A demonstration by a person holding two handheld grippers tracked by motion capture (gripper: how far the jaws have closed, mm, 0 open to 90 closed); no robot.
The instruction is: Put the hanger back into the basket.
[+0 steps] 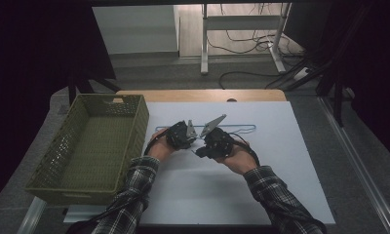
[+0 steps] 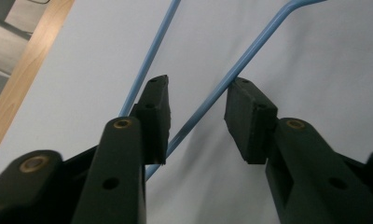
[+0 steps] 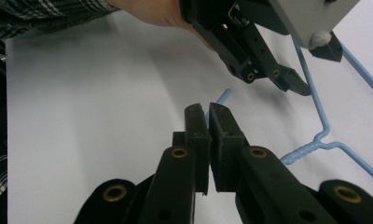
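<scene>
High view: a white table (image 1: pixel 281 161) carries an olive basket (image 1: pixel 93 146) at its left, with a light blue wire hanger (image 1: pixel 246 127) lying flat just beside it. Over the hanger, the left gripper (image 2: pixel 196 121) has its jaws apart astride one wire, while the right gripper (image 3: pixel 208 116) is clamped on the hanger's hook end

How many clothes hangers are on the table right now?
1. A single blue wire hanger lies on the white table, between the left gripper and right gripper, to the right of the green basket. Nothing suggests another is hidden.
</scene>
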